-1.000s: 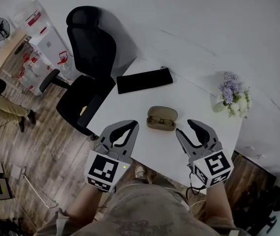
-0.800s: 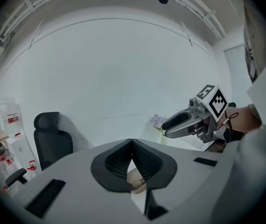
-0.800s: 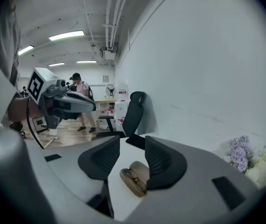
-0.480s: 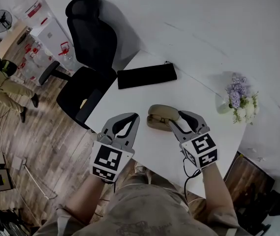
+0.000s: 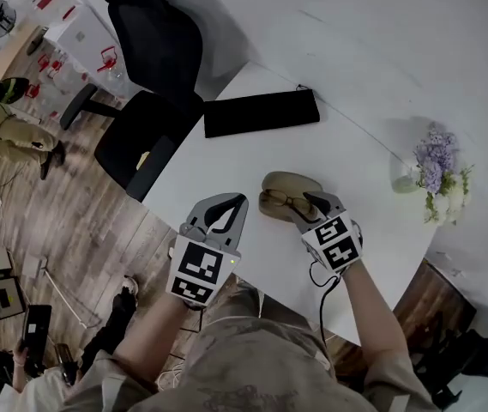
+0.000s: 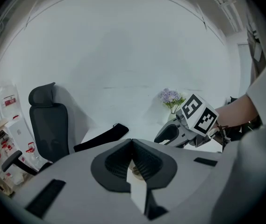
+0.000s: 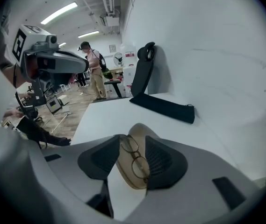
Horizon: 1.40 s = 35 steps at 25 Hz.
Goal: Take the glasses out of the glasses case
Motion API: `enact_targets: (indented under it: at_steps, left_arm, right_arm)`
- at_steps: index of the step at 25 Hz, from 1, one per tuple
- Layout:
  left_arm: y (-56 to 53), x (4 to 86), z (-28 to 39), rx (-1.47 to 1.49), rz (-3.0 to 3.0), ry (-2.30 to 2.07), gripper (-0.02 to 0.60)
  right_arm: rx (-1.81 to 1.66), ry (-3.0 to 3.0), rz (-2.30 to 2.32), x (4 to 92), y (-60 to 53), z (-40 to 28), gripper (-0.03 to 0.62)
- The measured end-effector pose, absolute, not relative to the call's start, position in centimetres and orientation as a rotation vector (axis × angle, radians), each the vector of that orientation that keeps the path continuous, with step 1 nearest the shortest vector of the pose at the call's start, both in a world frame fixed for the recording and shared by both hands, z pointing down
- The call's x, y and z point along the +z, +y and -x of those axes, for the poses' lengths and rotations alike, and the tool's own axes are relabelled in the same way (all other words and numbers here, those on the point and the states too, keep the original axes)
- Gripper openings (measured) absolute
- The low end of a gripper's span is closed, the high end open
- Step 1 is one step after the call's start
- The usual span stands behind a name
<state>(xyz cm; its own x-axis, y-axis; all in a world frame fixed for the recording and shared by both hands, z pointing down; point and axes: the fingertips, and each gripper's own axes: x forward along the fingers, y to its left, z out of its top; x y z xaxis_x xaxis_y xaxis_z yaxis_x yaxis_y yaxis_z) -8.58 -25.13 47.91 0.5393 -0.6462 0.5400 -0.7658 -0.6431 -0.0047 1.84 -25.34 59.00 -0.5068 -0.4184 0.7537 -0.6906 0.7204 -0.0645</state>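
An open tan glasses case (image 5: 291, 183) lies on the white table (image 5: 226, 166), with thin-rimmed glasses (image 5: 280, 201) resting in it. My right gripper (image 5: 300, 210) stands open at the case's near right side. In the right gripper view its jaws straddle the glasses (image 7: 136, 160) and the case (image 7: 141, 130), and its pads are not pressing on them. My left gripper (image 5: 240, 199) hovers left of the case, shut with nothing in it. In the left gripper view its fingertips meet (image 6: 132, 141), and the right gripper's fingers (image 6: 170, 133) show beyond them.
A long black pouch (image 5: 261, 112) lies at the table's far side. A vase of purple flowers (image 5: 439, 166) stands at the right. A black office chair (image 5: 153, 50) sits by the table's left edge. A person (image 5: 3, 118) is on the wood floor at far left.
Both grippers came down toward the table. The right one moved forward and left until its jaws straddle the glasses in the case; the left one sank a little beside it.
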Motion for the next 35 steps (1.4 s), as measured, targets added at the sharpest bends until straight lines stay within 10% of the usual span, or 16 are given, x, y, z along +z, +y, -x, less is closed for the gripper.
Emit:
enact_targets:
  at_steps: [35]
  left_arm:
    - [-20.6, 57.3, 9.6, 0.898, -2.336, -1.096, 0.017]
  right_arm:
    - [0.113, -1.925, -0.469, 70.0, -23.2, 0.1, 0.140]
